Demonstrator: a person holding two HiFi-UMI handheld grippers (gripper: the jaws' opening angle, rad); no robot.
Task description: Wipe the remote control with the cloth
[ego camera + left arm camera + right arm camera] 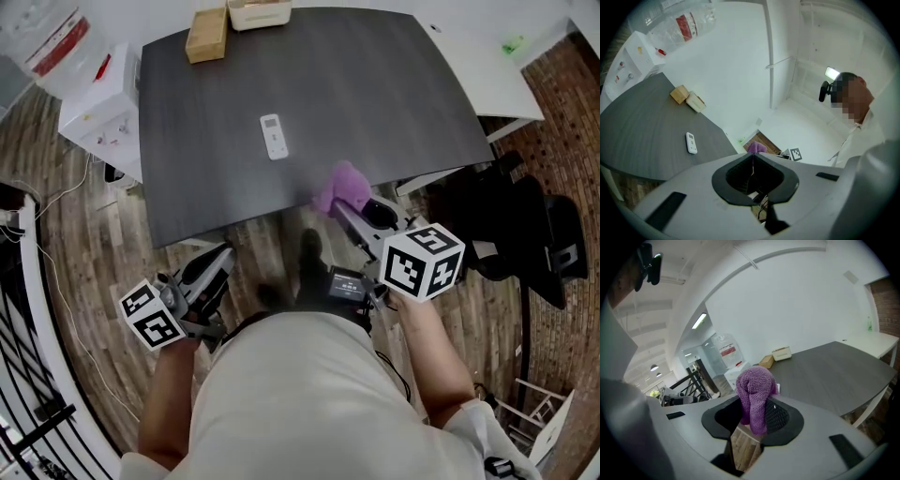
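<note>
2 jaw sets are closed: right gripper [347, 208] pinches the purple cloth [339, 186] ready for wiping; left gripper [223, 255] grips nothing. Remote control [274, 137] lies upper centre on the table [394, 84], untouched.

We wear a pale beige short-sleeved top [300, 394], and our left gripper [225, 253] and right gripper [340, 208] are smooth grey shells with black-lined jaws, each carrying behind them a white cube [424, 261] printed with black square markers.

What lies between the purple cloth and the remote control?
Nothing but bare dark tabletop between cloth and remote control, per the head view.
</note>
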